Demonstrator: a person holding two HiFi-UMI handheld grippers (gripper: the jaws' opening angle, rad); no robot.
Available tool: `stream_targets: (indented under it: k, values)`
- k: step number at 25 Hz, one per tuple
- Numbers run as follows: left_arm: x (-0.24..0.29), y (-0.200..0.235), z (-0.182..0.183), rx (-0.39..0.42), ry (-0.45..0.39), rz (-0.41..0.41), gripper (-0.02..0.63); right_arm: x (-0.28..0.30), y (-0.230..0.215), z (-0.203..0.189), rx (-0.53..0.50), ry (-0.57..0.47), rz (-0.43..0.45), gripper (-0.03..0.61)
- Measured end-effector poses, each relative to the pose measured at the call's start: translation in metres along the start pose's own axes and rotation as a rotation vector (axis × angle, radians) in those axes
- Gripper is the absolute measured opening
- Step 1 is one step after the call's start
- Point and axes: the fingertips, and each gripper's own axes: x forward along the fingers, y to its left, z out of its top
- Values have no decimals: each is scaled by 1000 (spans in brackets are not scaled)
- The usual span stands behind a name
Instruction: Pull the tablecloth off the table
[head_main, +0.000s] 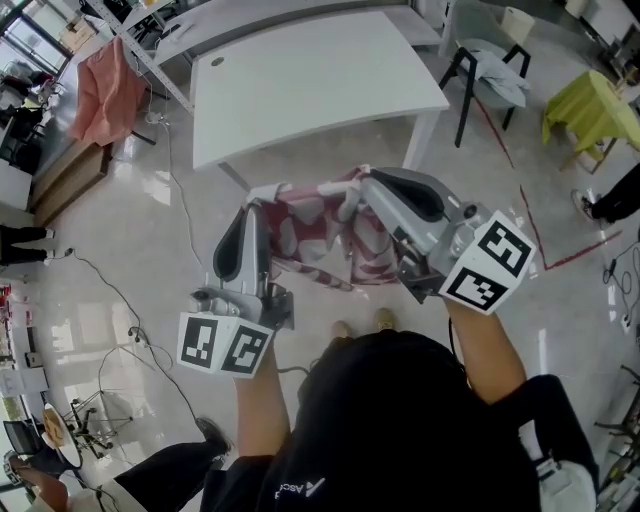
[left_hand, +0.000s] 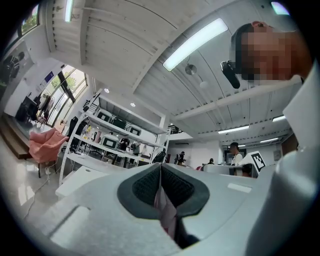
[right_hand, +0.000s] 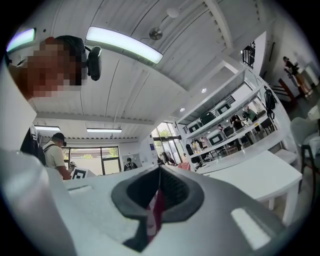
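A red tablecloth with a white leaf print (head_main: 325, 240) hangs bunched between my two grippers, above the floor and in front of the bare white table (head_main: 310, 75). My left gripper (head_main: 258, 197) is shut on the cloth's left edge; a strip of cloth (left_hand: 165, 212) shows pinched between its dark pads. At the cloth's right edge my right gripper (head_main: 362, 182) is likewise shut, with red cloth (right_hand: 155, 210) squeezed between its pads. Both grippers point slightly upward. The table (right_hand: 255, 175) lies ahead, its top uncovered.
A pink cloth (head_main: 105, 90) drapes over a frame at the far left. A dark chair (head_main: 490, 65) stands right of the table, a yellow-green covered stand (head_main: 590, 110) further right. Cables run over the floor at the left. People stand among shelves in the background.
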Motion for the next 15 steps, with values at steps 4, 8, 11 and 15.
stream_targets:
  k: [4, 8, 11, 15]
  values:
    - [5, -4, 3, 2, -11, -11, 14, -4, -6, 0, -28, 3, -26, 3]
    - [6, -6, 3, 3, -9, -18, 14, -6, -8, -2, -28, 4, -37, 3]
    - [8, -5, 2, 2, -2, -18, 14, -6, -10, -3, -22, 5, -39, 3]
    - [11, -3, -2, 1, 12, -16, 14, -5, -14, -6, -18, 13, -39, 3]
